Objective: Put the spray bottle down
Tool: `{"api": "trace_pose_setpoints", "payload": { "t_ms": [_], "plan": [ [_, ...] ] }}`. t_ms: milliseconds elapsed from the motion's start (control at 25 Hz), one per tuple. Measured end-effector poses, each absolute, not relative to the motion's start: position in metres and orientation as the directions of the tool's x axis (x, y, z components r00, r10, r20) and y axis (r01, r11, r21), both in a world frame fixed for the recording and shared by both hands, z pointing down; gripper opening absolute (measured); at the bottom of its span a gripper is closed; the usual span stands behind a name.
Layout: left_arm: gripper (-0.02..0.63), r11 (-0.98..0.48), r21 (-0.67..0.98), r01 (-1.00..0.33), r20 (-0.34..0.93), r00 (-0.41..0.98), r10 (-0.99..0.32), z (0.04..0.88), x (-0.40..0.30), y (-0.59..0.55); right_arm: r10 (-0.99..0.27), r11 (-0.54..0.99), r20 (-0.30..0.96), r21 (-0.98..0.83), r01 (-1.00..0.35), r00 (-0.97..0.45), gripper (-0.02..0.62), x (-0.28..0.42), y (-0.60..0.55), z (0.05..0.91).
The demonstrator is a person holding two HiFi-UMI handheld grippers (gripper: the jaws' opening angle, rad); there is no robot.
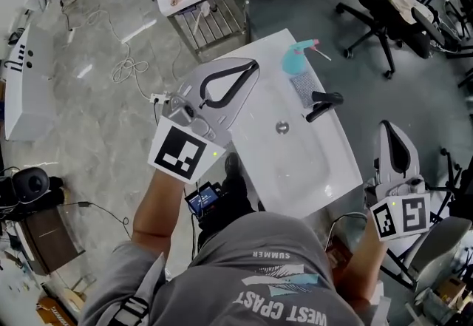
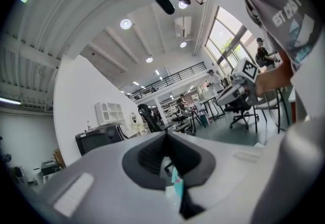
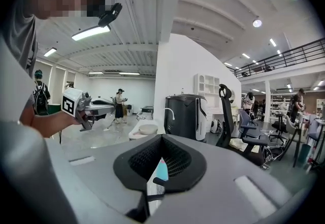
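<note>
- Left gripper view: the left claw has its tips pressed together with nothing between them. Only a teal sliver of the spray bottle shows through the opening behind the tips.
- Right gripper view: the right claw is likewise closed and empty. A strip of the spray bottle and part of a black tap show through its opening.
- Head view: the spray bottle sits at the far end of the white sink, apart from both claws. Whether it stands or lies is hard to tell.
- The left claw is at the sink's left edge and the right claw is off its near right.
</note>
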State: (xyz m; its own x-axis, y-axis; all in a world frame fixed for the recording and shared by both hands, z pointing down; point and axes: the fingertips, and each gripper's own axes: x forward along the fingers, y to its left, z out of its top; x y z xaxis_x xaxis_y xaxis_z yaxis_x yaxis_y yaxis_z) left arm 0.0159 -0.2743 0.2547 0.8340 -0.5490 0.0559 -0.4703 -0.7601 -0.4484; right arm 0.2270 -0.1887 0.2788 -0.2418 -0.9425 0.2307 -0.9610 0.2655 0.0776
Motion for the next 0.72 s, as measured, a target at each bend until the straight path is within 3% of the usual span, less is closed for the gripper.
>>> {"api": "trace_pose_setpoints", "payload": {
  "t_ms": [720],
  "plan": [
    [0.003, -0.763, -0.415, -0.496, 0.094, 0.81, -0.578, 0.253, -0.001, -0.199, -0.928, 0.321, 0.226, 0.082, -0.944, -0.296, -0.002, 0.225, -0.142, 0.262]
  ]
}}
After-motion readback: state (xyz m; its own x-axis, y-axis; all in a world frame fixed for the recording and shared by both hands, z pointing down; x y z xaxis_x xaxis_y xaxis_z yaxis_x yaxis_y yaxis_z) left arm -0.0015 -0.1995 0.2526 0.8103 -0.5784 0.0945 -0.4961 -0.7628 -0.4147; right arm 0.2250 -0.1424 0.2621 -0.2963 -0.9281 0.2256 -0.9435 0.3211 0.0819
